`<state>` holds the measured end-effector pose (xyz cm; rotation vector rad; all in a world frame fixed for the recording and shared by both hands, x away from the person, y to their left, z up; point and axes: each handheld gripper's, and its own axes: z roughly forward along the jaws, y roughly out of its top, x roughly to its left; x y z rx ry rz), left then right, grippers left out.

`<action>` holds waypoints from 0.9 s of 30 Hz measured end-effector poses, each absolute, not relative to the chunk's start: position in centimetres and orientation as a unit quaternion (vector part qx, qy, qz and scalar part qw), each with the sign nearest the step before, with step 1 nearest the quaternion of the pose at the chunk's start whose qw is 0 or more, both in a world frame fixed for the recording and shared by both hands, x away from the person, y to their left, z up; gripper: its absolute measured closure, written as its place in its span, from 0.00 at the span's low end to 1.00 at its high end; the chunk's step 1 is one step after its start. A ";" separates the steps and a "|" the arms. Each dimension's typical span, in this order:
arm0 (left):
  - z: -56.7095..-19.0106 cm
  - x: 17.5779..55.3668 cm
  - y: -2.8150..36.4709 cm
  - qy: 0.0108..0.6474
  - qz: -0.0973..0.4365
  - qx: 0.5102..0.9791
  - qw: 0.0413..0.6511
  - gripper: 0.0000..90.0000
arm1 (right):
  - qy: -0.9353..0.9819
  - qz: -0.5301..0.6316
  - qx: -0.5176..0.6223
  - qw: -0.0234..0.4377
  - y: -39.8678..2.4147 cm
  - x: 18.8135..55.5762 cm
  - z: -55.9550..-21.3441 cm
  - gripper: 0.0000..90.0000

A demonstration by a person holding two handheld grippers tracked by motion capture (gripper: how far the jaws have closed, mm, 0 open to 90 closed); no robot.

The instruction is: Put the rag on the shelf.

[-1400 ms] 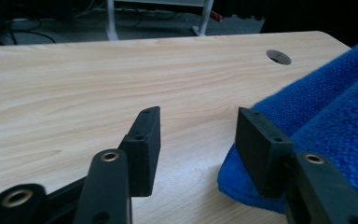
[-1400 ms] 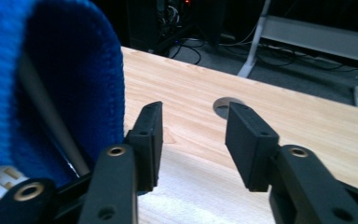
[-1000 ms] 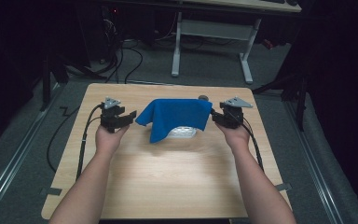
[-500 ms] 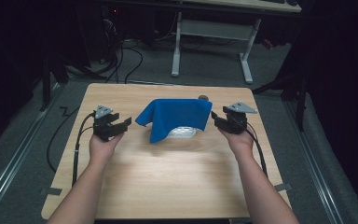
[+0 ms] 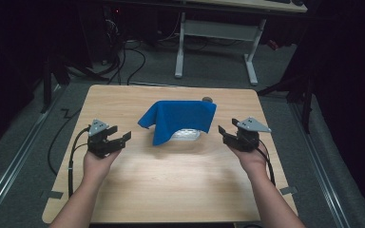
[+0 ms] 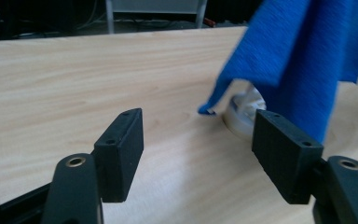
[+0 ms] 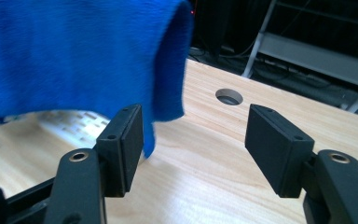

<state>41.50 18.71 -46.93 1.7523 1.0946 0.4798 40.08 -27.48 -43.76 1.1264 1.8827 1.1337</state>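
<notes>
A blue cloth (image 5: 180, 116) hangs draped over a white latticed object (image 5: 186, 135) in the middle of the wooden table (image 5: 171, 185). My left gripper (image 5: 120, 133) is held to the cloth's left, clear of it. Its jaws have just been opening and stand open with nothing between them. My right gripper (image 5: 227, 127) is off the cloth's right side, also open after its jaws widened, and empty. In the left gripper view the cloth (image 6: 303, 56) and white object (image 6: 242, 112) lie beyond my left gripper (image 6: 198, 121). In the right gripper view the cloth (image 7: 74, 51) hangs just past my right gripper (image 7: 193, 116).
A round hole (image 5: 207, 99) is cut in the tabletop behind the cloth. Cables (image 5: 71, 156) trail from the left gripper over the table's left edge. A white desk frame (image 5: 218, 33) stands on the floor beyond the far edge.
Both hands have drawn outward, away from the cloth's edges, the left to the left and nearer, the right to the right. Both pairs of jaws have opened wider. The cloth stays draped.
</notes>
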 end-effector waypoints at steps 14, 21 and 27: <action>-50.4 34.7 17.3 0.421 0.142 0.752 0.487 0.36 | 0.754 0.418 0.408 0.302 -25.1 33.2 -46.6 0.37; -52.0 31.1 15.6 0.402 0.127 0.784 0.455 0.36 | 0.753 0.417 0.429 0.274 -23.9 30.7 -50.2 0.37; -52.4 29.8 14.7 0.389 0.121 0.803 0.435 0.36 | 0.791 0.389 0.406 0.243 -23.2 29.9 -51.8 0.37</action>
